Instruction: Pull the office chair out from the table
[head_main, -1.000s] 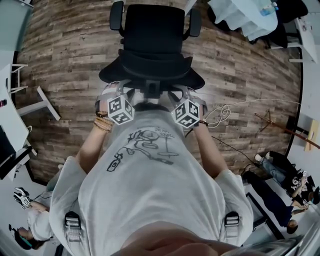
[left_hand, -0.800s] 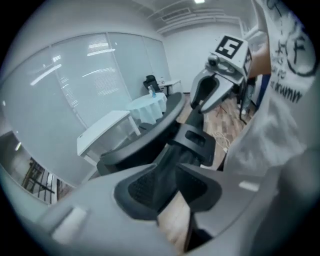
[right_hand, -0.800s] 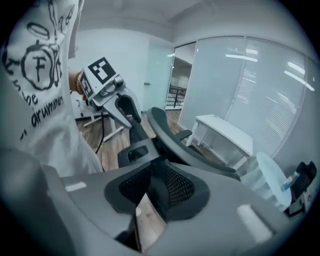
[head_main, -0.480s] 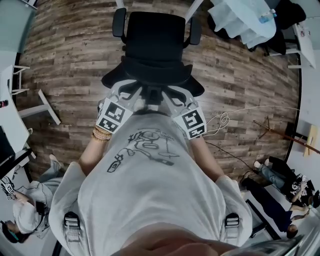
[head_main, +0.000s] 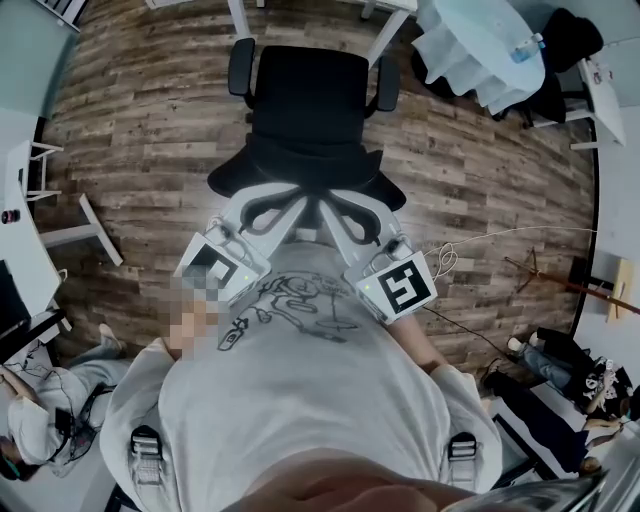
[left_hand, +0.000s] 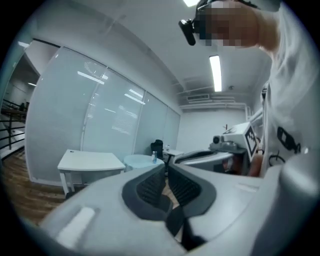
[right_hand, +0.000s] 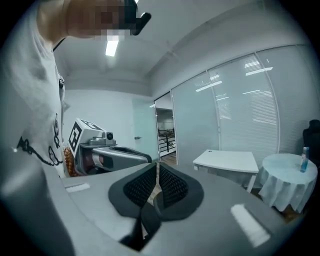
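Note:
The black office chair (head_main: 310, 100) stands on the wood floor just ahead of me, its backrest (head_main: 305, 165) toward me and its armrests out to the sides. Both grippers are raised in front of my chest and point roughly level over the backrest, touching nothing. My left gripper (head_main: 268, 215) (left_hand: 166, 175) is closing, its ribbed pads almost together with nothing between them. My right gripper (head_main: 350, 215) (right_hand: 156, 175) is closing too, with only a thin slit between its pads and nothing in it. Each gripper view shows the other gripper alongside.
White desk legs (head_main: 240, 15) stand beyond the chair. A round cloth-covered table (head_main: 480, 40) with a bottle (head_main: 530, 20) is at the top right, and a white frame (head_main: 85, 215) at the left. A cable (head_main: 450, 235) lies on the floor. People sit at the lower right (head_main: 570, 340) and lower left (head_main: 40, 420).
Both grippers came up off the lower back of the chair toward my chest, rolling as they rose, and their jaws drew together. The chair now sits a little farther ahead of me.

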